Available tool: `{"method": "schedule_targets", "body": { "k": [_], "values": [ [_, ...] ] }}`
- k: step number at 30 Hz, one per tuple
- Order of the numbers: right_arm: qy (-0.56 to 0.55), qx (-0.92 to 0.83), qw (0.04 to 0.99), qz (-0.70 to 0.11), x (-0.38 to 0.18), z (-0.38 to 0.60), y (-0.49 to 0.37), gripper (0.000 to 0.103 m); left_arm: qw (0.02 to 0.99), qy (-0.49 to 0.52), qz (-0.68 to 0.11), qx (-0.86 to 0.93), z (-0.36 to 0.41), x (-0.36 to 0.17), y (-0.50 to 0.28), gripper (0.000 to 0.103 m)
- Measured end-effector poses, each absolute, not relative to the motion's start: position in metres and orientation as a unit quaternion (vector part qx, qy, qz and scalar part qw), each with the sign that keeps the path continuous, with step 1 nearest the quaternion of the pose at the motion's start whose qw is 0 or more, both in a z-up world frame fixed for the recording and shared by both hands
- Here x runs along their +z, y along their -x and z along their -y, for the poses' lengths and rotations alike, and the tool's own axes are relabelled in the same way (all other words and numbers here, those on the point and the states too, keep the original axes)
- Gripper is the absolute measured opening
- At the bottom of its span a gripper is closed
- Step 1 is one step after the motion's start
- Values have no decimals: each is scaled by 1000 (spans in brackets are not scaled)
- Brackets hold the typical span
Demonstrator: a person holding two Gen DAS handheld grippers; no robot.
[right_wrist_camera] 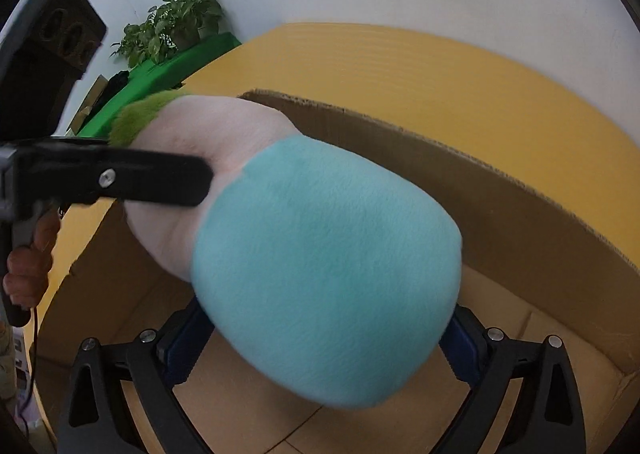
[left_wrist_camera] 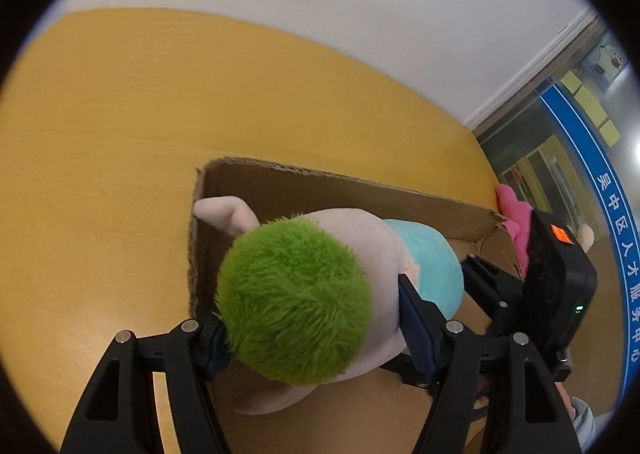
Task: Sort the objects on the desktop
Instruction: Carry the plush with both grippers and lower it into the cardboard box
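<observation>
Both grippers hold the plush toy [left_wrist_camera: 344, 274] over the cardboard box [left_wrist_camera: 320, 181]: the left gripper [left_wrist_camera: 316, 318] spread wide around its green-tufted head, the right gripper [right_wrist_camera: 324, 338] around its turquoise body.

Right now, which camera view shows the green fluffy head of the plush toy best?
The left wrist view: the green fluffy head fills the centre, clamped by the left hand-held gripper. The right wrist view shows only a green sliver at the left, behind the toy's pale body and turquoise part.
</observation>
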State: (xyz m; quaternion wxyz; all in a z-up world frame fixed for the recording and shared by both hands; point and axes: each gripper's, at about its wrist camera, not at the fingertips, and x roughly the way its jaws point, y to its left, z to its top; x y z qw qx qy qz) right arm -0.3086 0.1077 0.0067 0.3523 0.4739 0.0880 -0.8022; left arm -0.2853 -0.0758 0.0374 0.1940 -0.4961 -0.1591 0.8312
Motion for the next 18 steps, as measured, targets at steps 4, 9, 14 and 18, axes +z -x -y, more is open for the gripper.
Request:
{"method": "schedule_targets", "body": {
  "k": [4, 9, 14, 18],
  "values": [
    [-457, -811, 364, -24, 20, -143, 307, 98, 197, 494, 140, 835, 82, 38, 294, 70],
    [-477, -796, 374, 8, 12, -158, 315, 64, 187, 487, 134, 842, 84, 40, 305, 76],
    [-471, -801, 369, 31, 12, -162, 314, 63, 162, 471, 143, 855, 97, 54, 297, 78],
    [-473, -804, 360, 25, 15, -164, 302, 65, 161, 417, 156, 881, 116, 85, 278, 78]
  ]
}}
